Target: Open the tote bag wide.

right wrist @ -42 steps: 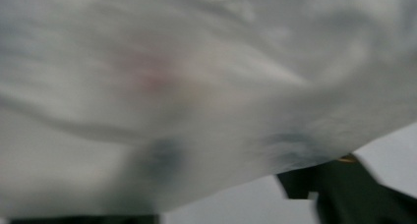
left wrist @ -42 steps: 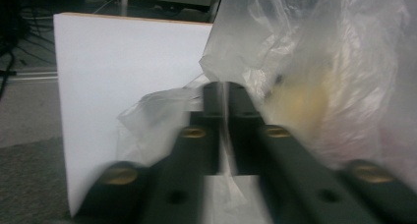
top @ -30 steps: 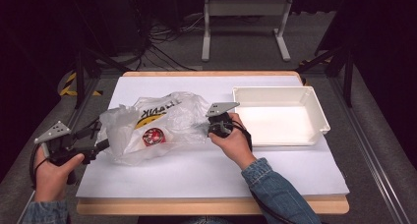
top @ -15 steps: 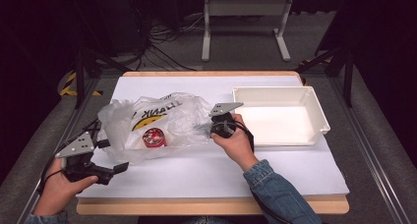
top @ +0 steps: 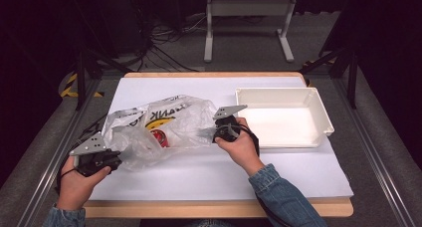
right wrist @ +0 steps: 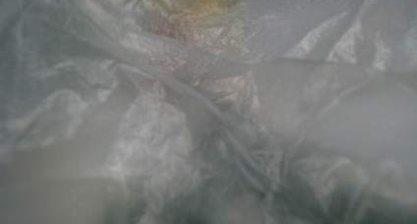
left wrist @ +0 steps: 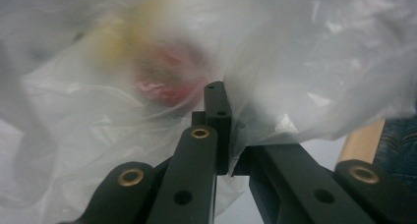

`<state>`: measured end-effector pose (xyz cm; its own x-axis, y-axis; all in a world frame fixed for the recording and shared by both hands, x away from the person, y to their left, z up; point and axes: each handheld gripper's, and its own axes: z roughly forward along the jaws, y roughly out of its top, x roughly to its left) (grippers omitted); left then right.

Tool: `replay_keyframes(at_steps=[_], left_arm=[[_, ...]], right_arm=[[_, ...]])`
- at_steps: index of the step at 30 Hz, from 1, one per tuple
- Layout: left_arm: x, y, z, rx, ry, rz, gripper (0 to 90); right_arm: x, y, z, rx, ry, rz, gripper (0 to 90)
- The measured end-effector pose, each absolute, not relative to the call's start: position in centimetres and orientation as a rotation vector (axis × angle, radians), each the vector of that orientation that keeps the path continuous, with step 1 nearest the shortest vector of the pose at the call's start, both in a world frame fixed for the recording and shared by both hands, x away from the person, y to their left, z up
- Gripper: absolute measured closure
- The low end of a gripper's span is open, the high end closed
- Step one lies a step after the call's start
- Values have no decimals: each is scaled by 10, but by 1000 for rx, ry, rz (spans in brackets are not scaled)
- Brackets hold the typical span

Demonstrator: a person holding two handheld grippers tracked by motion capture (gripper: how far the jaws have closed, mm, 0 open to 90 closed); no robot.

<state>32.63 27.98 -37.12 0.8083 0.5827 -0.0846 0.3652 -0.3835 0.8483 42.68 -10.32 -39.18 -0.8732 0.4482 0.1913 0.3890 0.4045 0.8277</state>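
The white paper-covered table (top: 209, 172) carries everything. A clear plastic bag (top: 159, 127) lies crumpled on it, long axis running across between the two grippers, one end toward each. An empty white tray (top: 318, 107) sits beyond the right gripper, apart from the bag. Inside the bag, a small red item (top: 159, 136) lies between the two sets of fingers. The left gripper (top: 117, 155) has just closed — its fingers pinch the bag's near-left edge. The right gripper (top: 211, 133) clamps the opposite end.
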Motion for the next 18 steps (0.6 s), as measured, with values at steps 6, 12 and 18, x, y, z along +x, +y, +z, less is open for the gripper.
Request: replay_keyframes(at_steps=[6,12,18], left_arm=[[324,282,-365,1965,668,281,900],[324,284,-361,1924,640,242,900],[323,282,-355,1909,589,164,900]], right_arm=[[407,-112,-384,777,2616,1465,898],[384,-120,-376,779,2668,1450,898],[369,-127,-367,793,2685,1472,897]])
